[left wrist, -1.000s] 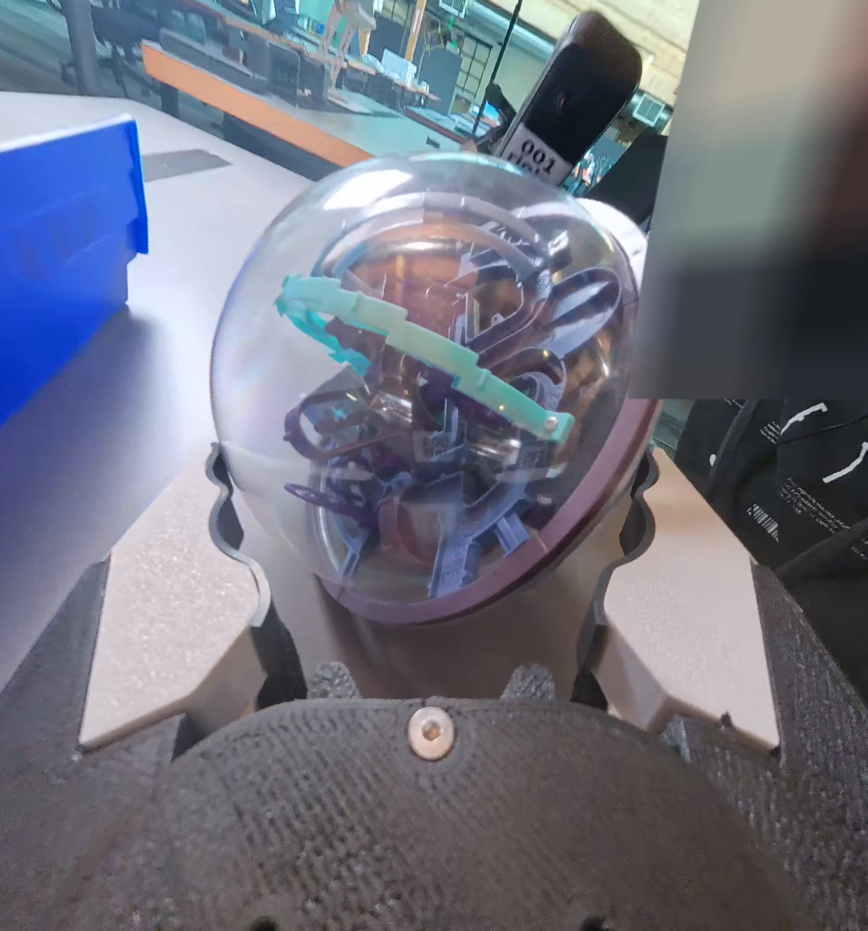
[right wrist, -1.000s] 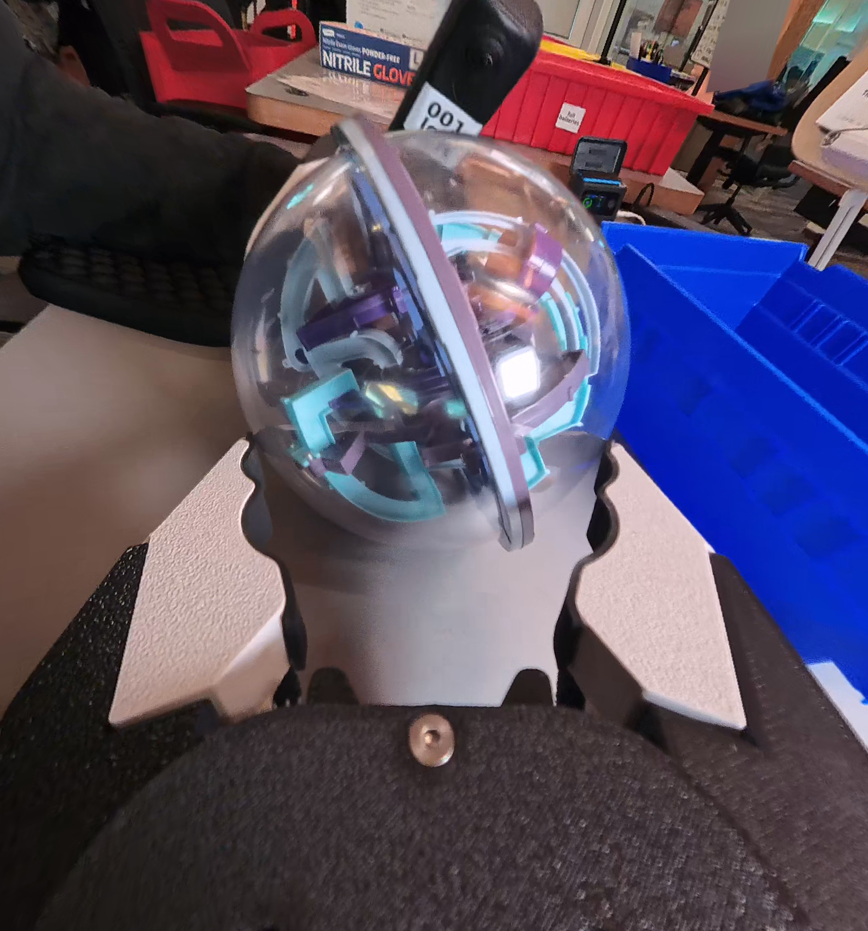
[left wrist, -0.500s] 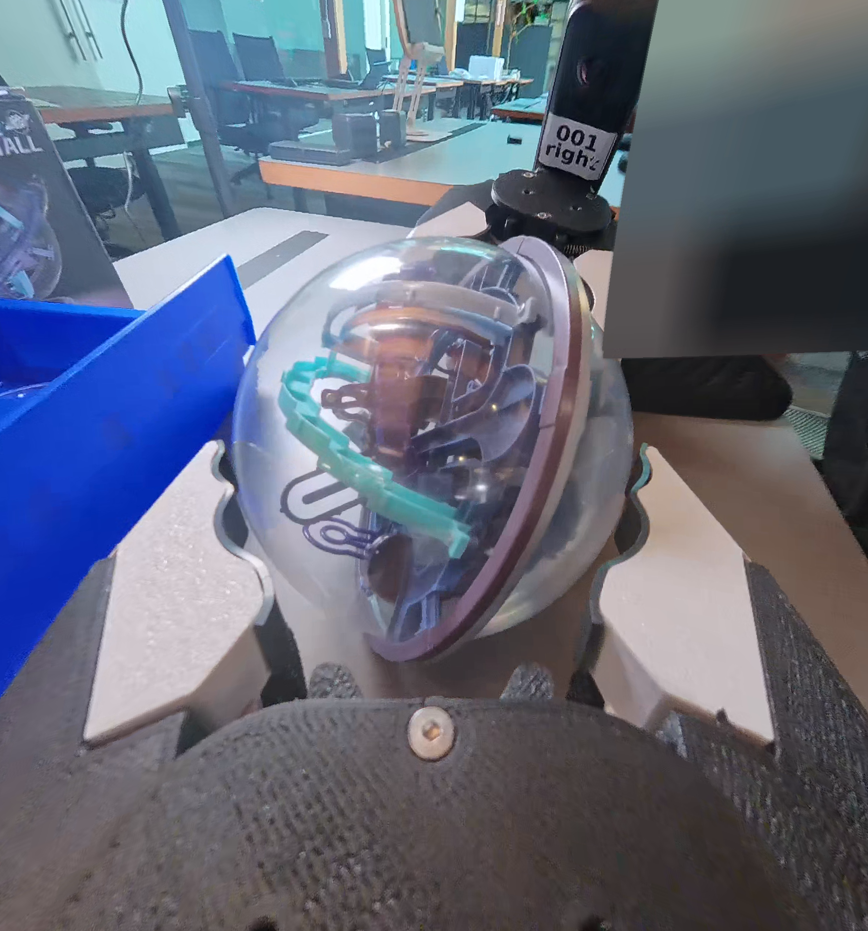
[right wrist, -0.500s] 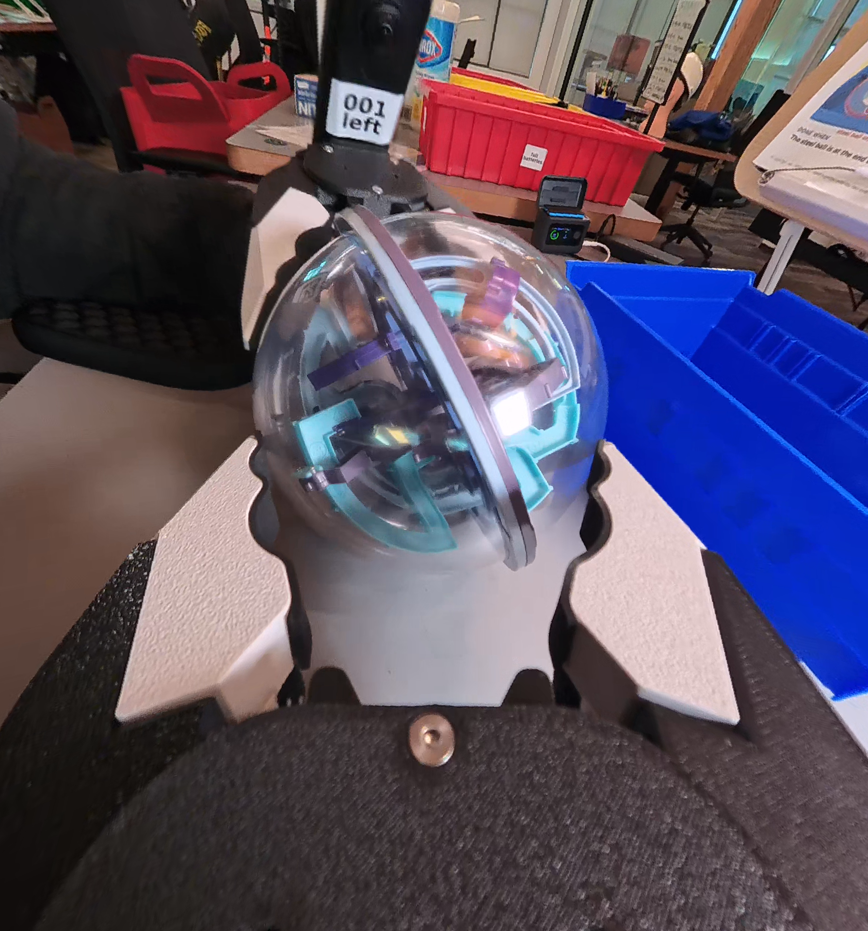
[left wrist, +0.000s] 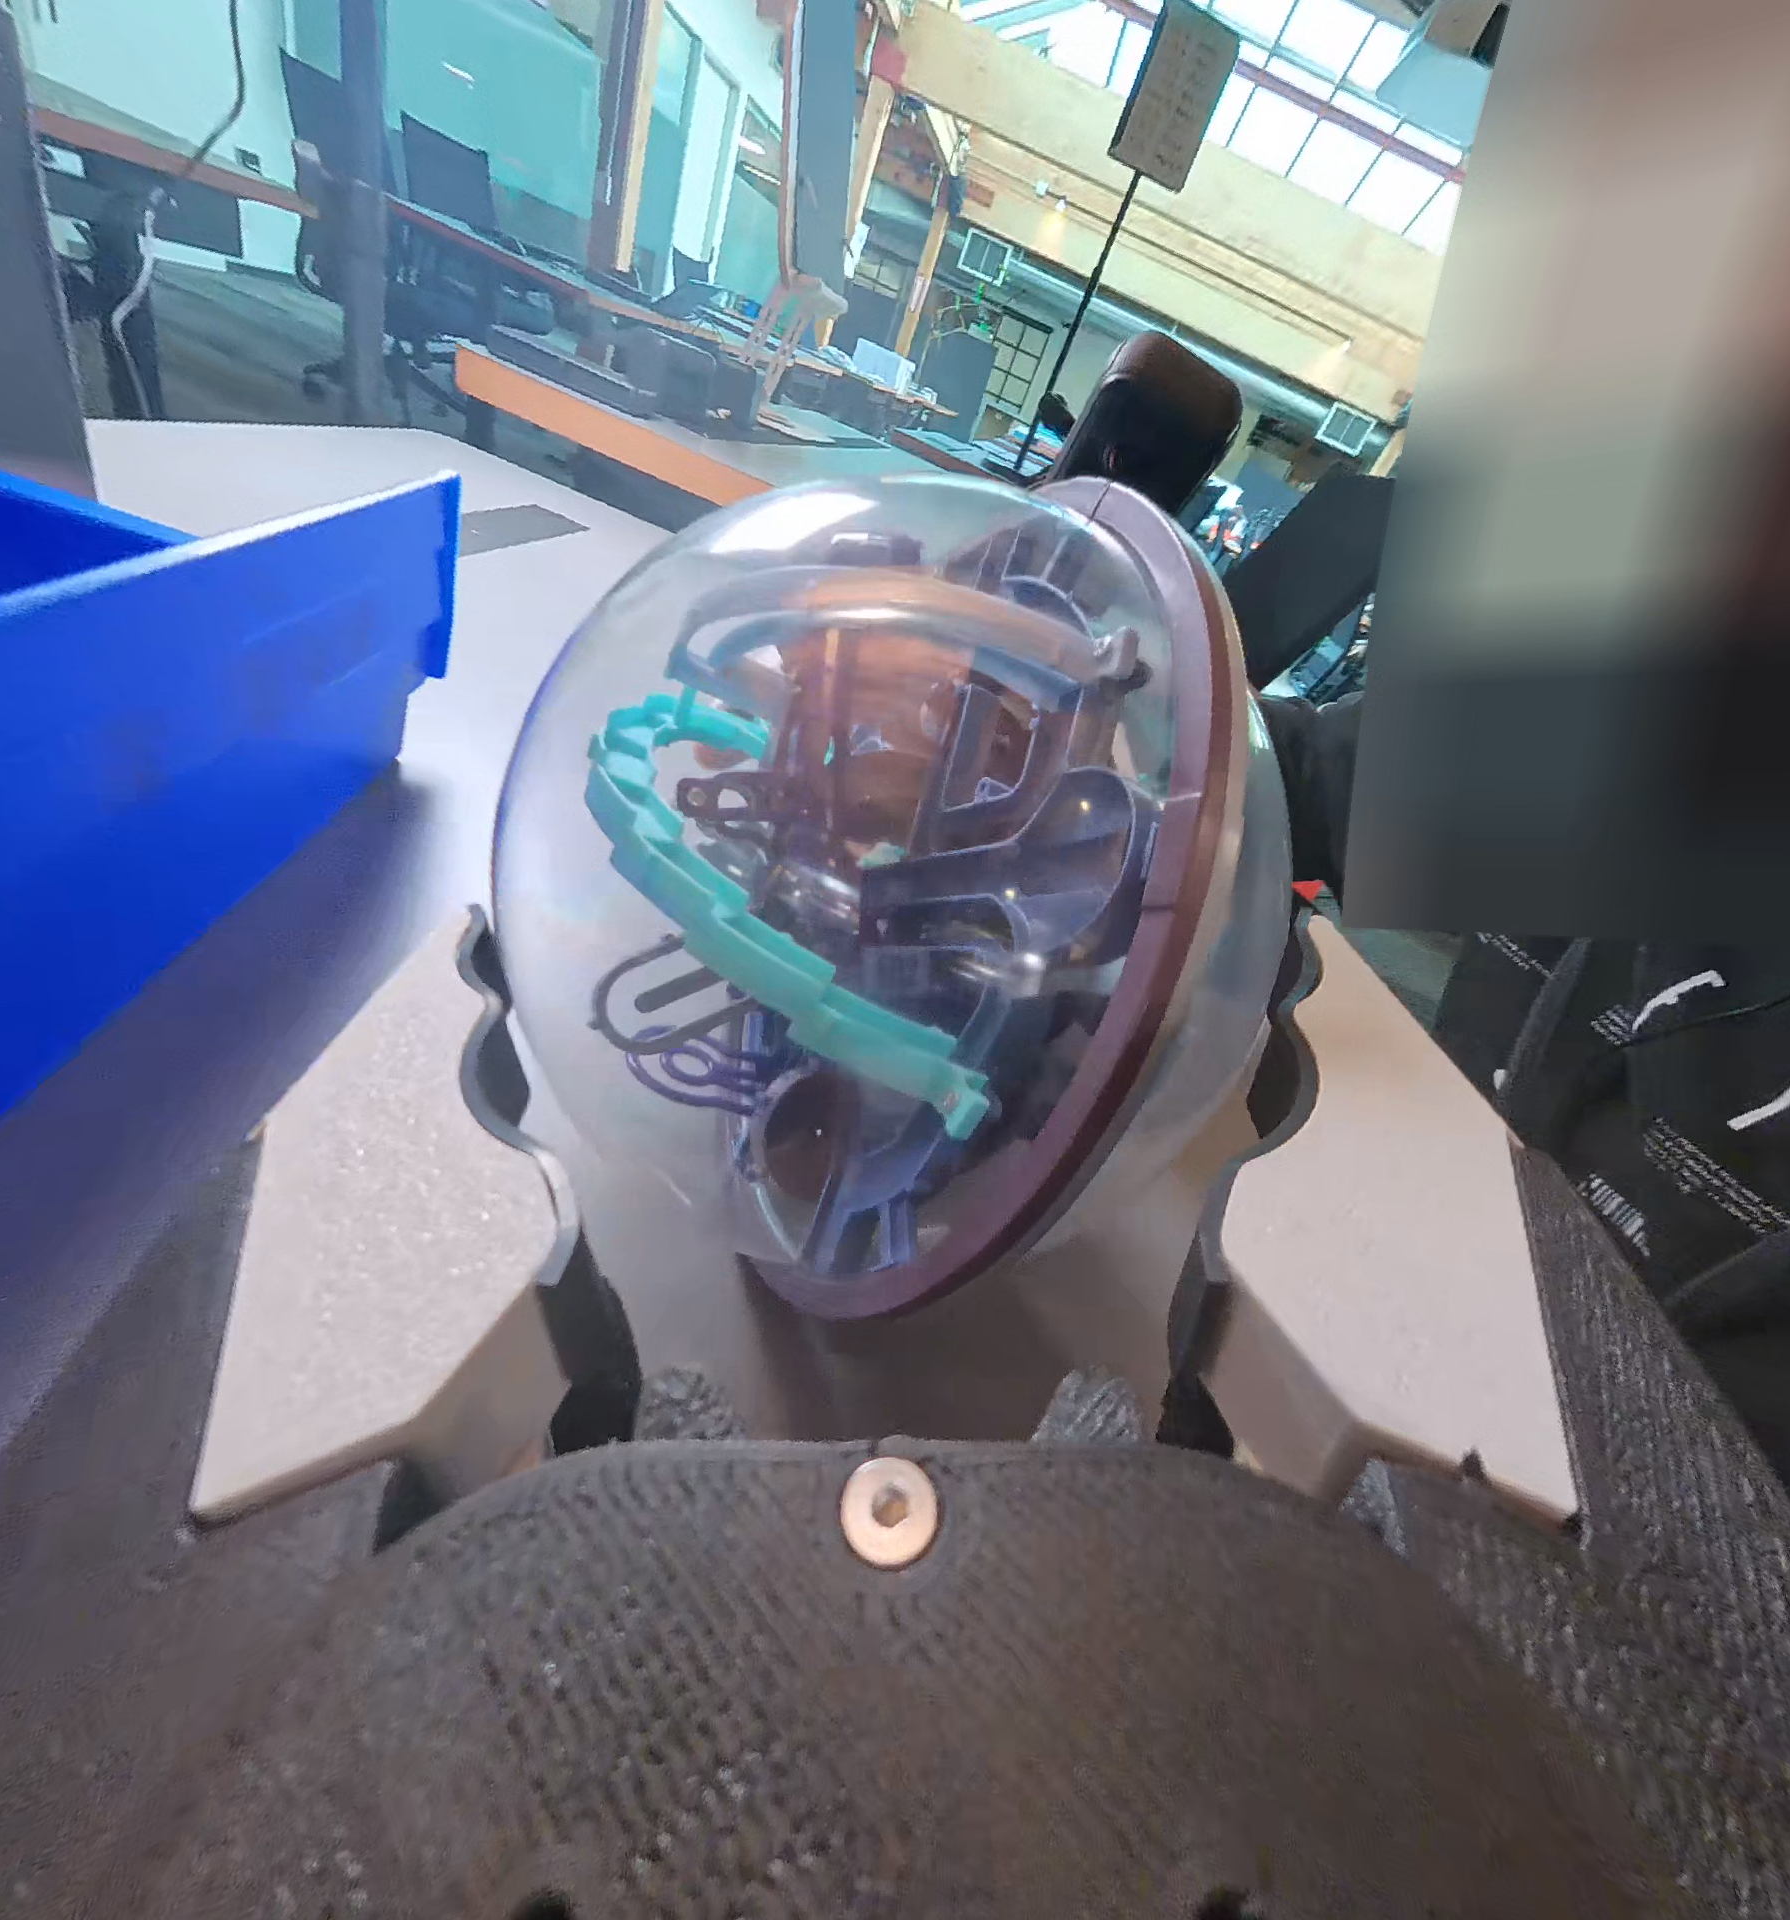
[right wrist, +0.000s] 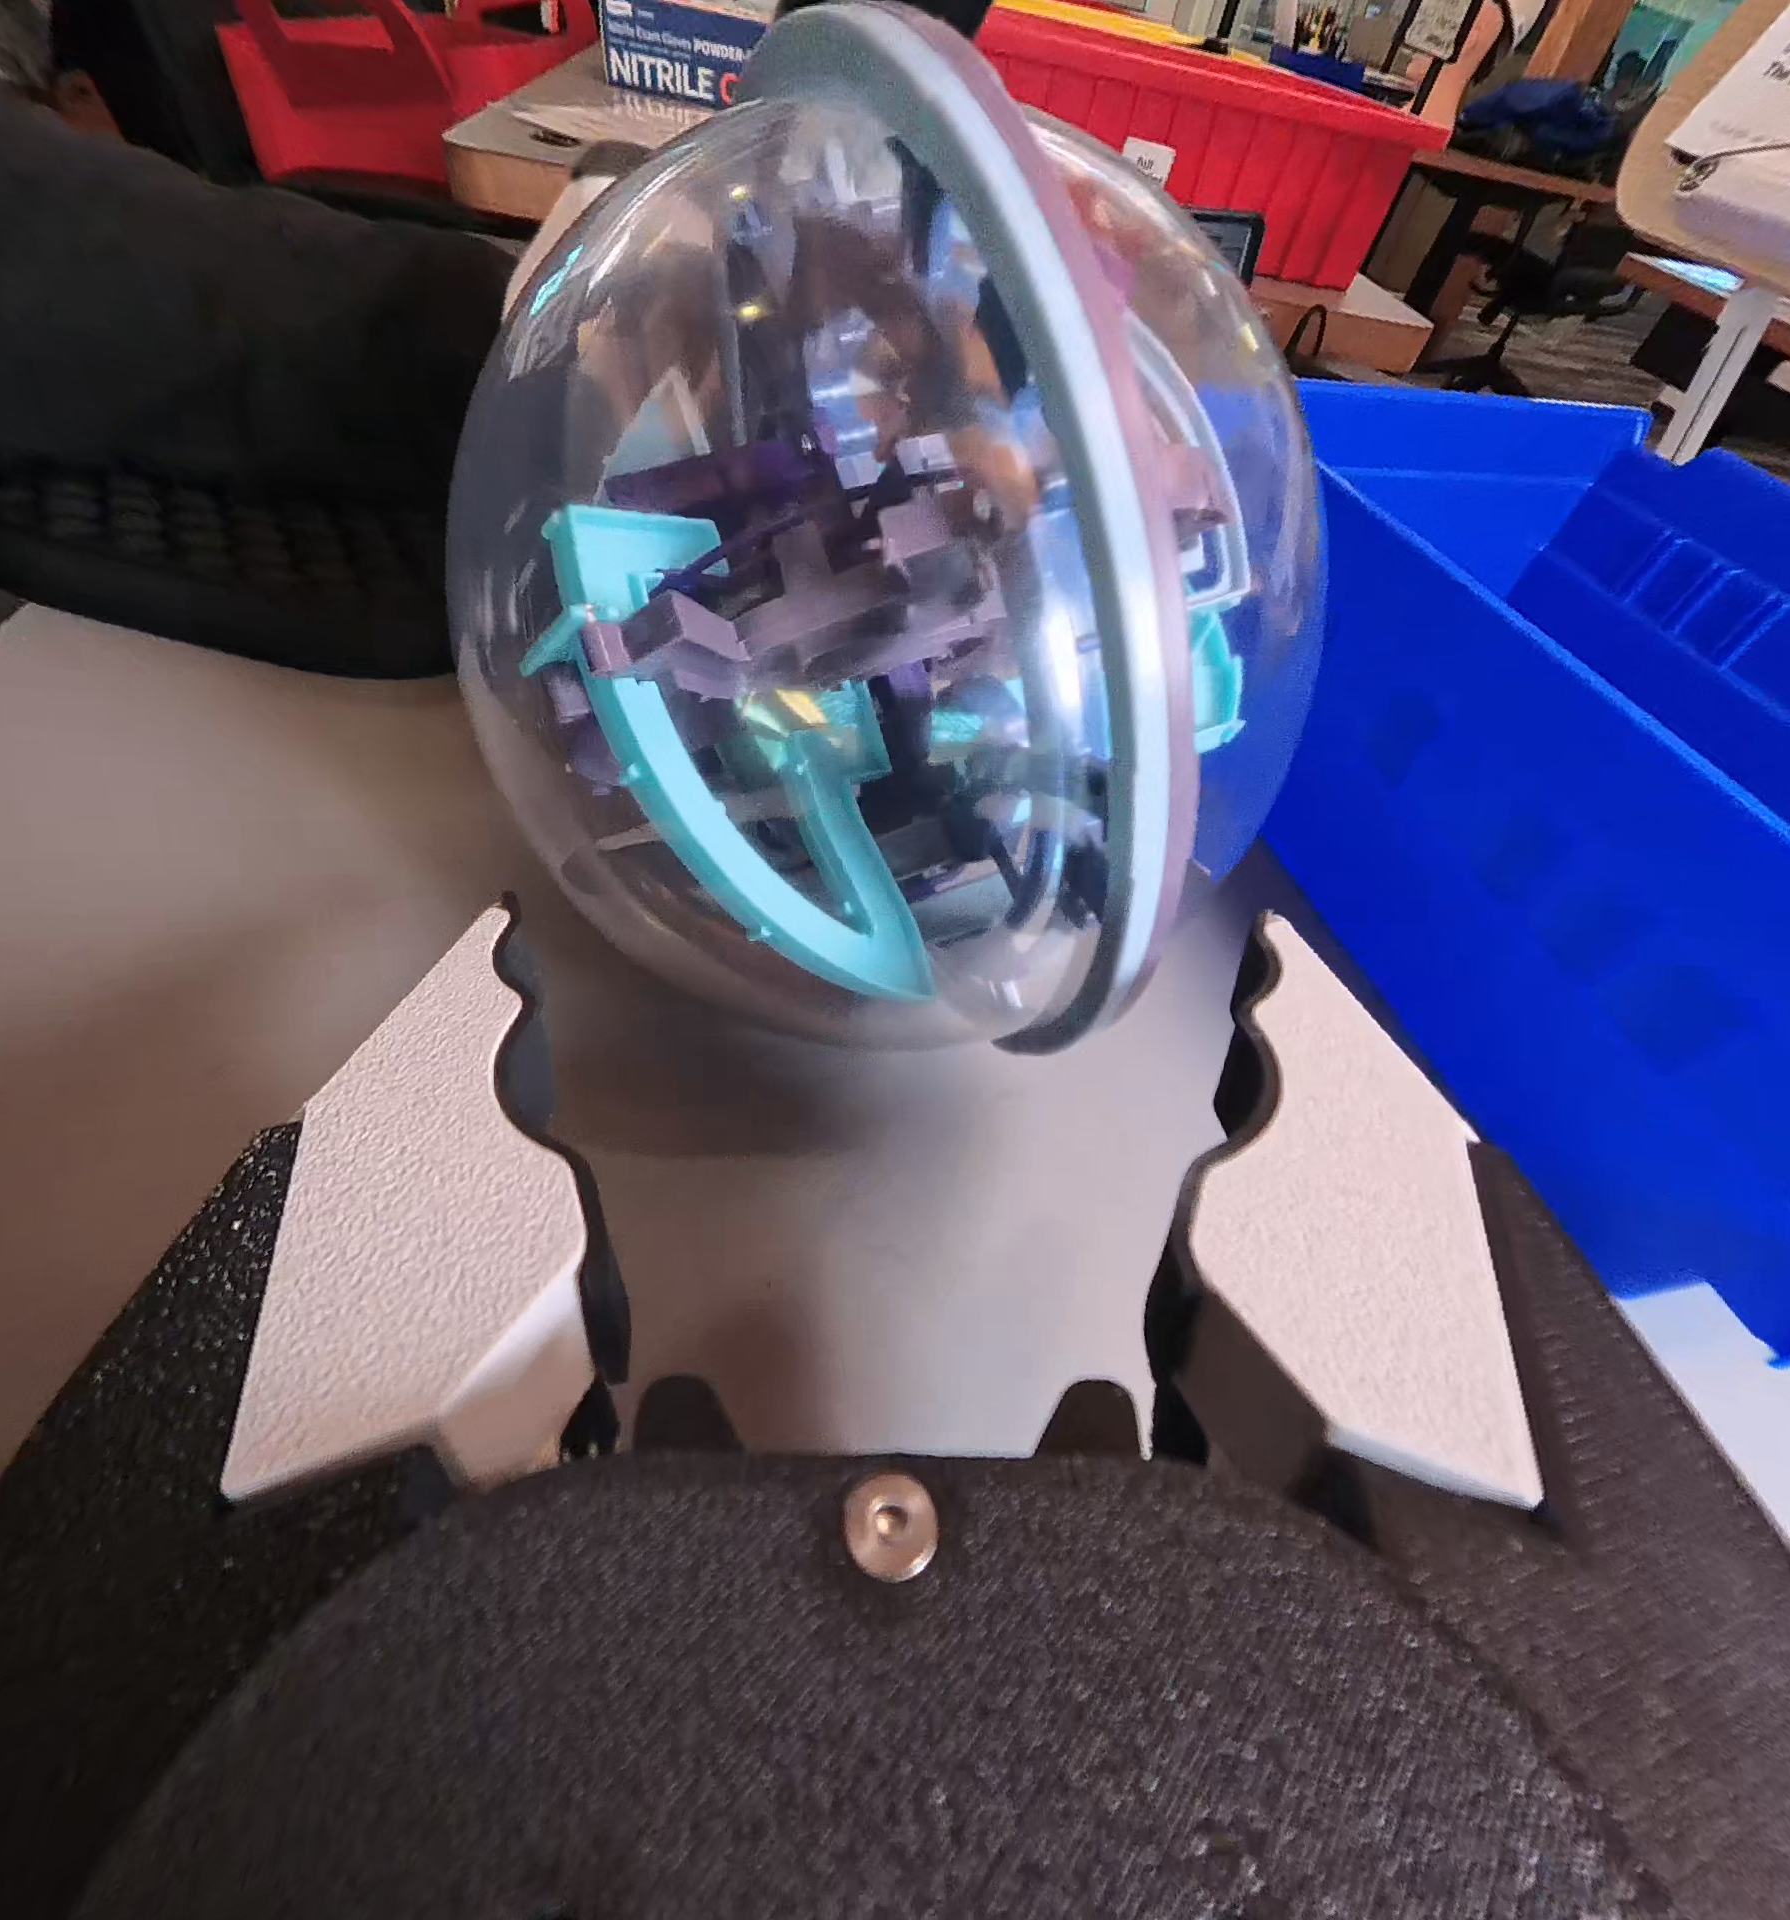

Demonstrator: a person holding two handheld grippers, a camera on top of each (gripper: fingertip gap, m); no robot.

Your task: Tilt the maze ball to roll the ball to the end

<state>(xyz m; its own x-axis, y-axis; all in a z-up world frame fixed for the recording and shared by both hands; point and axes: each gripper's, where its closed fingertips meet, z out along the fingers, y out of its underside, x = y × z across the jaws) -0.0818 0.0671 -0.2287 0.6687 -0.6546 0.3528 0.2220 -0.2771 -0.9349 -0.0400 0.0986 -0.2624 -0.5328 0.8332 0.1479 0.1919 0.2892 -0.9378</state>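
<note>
The maze ball (left wrist: 891, 894) is a clear sphere with teal, purple and brown tracks inside and a dark rim around its middle. My left gripper (left wrist: 891, 935) is shut on it, with both pads against its sides. In the right wrist view the ball (right wrist: 870, 582) stands high at the tips of my right gripper (right wrist: 886, 920), which is shut on its near lower part. The two grippers face each other across the ball. The right gripper's dark top (left wrist: 1151, 416) shows behind it. The ball is above the pale table (left wrist: 278, 457).
A blue bin (left wrist: 143, 727) stands close to the ball, left in the left wrist view and right in the right wrist view (right wrist: 1597, 727). A person's dark sleeve (right wrist: 143, 364) lies behind the ball. Red bins (right wrist: 1234, 135) stand on a far table.
The ball has turned in my left gripper, its rim swinging from low and slanted to nearly upright. In the right wrist view it now stands higher and looks larger, nearer the fingertips.
</note>
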